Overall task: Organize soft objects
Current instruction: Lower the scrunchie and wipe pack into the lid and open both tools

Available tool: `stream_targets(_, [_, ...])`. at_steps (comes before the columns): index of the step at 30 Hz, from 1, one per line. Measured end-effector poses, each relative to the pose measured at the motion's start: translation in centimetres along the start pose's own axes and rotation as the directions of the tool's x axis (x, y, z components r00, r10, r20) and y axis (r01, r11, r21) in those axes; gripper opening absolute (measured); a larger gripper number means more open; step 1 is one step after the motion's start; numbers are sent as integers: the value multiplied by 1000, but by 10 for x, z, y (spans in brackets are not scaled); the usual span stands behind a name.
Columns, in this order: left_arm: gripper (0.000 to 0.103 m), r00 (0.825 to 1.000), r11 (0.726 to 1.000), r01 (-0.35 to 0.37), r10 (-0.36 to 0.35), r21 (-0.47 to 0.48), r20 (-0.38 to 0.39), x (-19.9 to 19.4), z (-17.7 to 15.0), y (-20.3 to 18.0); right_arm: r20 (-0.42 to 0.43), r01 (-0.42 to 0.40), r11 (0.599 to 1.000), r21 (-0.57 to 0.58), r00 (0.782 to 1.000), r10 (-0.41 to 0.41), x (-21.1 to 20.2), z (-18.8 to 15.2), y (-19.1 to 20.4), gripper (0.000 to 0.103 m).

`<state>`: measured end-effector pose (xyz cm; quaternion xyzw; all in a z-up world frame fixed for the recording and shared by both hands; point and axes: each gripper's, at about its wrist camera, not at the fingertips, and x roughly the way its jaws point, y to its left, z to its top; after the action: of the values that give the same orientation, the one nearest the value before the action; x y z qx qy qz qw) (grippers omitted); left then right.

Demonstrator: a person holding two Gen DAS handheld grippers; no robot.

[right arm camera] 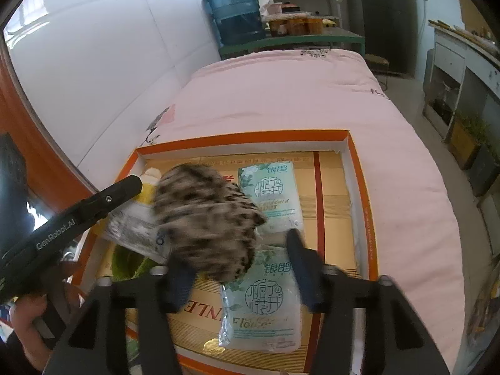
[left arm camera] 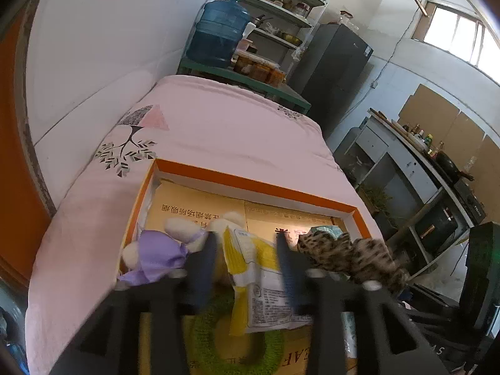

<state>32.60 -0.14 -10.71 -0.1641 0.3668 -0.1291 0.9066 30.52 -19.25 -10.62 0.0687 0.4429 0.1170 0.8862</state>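
Note:
An orange-rimmed box lies on the pink bed, also in the right wrist view. My left gripper is open around a yellow and white packet, held above the box. A purple-dressed plush toy lies left of it and a green knitted ring below. A blurred leopard-print plush is at the right. In the right wrist view my right gripper is open, with the leopard plush resting against its left finger. Two pale green tissue packs lie in the box.
The pink bedspread stretches beyond the box to a green shelf with a blue water jug. A white wall is on the left. A fridge, shelves and a counter stand on the right past the bed's edge.

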Motion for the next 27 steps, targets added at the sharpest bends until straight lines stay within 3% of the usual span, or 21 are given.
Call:
stream_targets(3, [66, 1000, 1000, 5, -5, 6, 14, -4, 0, 1, 0, -2, 1000, 5, 1000, 2, 0, -2, 0, 60])
stream_targets(27, [66, 997, 997, -33, 28, 72, 70, -54, -8, -17, -2, -38, 999, -4, 999, 38, -30, -20, 13, 61])
